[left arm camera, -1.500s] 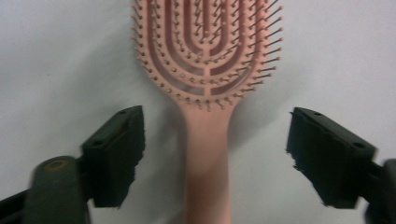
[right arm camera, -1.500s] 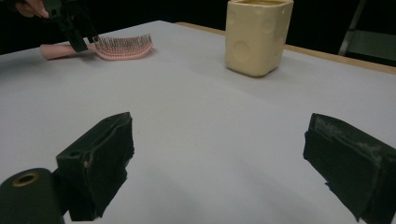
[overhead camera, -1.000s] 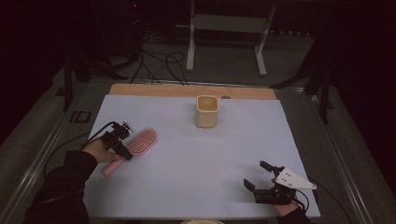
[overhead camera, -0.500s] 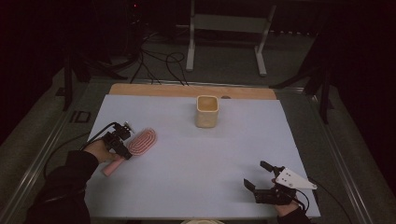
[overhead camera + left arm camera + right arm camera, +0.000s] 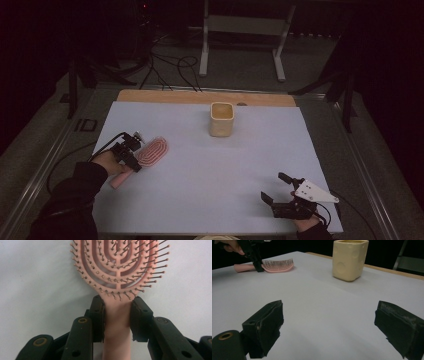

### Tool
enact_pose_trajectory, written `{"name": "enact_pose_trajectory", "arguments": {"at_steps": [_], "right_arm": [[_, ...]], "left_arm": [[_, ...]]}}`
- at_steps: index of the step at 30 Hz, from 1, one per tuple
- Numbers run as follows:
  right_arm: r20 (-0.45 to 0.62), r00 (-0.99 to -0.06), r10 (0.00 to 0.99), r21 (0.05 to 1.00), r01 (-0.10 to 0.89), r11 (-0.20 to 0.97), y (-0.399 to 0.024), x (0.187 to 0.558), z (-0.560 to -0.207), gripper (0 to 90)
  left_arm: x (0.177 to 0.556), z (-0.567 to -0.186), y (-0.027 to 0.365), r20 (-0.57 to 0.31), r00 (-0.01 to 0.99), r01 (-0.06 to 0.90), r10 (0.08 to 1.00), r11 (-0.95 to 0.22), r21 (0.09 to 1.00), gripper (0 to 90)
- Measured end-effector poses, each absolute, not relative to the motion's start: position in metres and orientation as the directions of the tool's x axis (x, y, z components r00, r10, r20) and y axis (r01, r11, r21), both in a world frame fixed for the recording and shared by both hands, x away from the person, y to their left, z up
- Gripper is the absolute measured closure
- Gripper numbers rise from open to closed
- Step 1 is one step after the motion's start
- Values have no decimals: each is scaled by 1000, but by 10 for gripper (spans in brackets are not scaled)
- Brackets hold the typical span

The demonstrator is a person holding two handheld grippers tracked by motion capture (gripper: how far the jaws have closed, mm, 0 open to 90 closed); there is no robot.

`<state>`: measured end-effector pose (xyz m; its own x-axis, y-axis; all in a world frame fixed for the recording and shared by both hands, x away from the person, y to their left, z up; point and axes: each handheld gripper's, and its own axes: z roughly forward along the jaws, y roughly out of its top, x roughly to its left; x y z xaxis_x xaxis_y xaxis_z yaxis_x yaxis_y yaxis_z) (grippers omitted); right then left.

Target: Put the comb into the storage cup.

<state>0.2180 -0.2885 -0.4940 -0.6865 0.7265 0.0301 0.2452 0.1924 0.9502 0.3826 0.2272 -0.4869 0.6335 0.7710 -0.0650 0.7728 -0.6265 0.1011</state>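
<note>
A pink hairbrush lies bristles up on the left part of the white table cover. My left gripper reaches it from the left and crosses its neck. In the left gripper view the brush points away and the two black pads press both sides of its handle; my left gripper has just been closing, with the handle between its jaws. My right gripper rests near the front right edge, open wide with nothing in it. From there the brush lies far left.
A cream square cup stands upright at the back middle, also ahead in the right gripper view. A wooden strip runs along the far edge. Cables and stand legs lie on the floor beyond the table.
</note>
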Motion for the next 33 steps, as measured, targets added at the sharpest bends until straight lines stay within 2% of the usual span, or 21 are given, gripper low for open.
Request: {"name": "enact_pose_trajectory", "arguments": {"at_steps": [7, 16, 22, 26, 33], "right_arm": [[29, -685, 728, 950, 245, 193, -289, 218, -494, 82], [30, -684, 729, 950, 247, 193, -289, 218, -494, 82], [35, -682, 730, 950, 249, 187, -290, 218, -494, 82], [42, -682, 730, 952, 249, 178, -290, 218, -493, 82], [46, -683, 729, 951, 253, 176, -290, 218, -493, 82]], "left_arm": [[383, -487, 226, -57, 632, 774, 772, -626, 94, 701], [379, -484, 231, -73, 623, 779, 779, -608, 153, 708], [379, -469, 226, -98, 633, 765, 768, -600, 234, 708], [377, -465, 219, -80, 636, 753, 768, -594, 281, 708], [374, -460, 204, -89, 663, 724, 743, -607, 327, 708]]}}
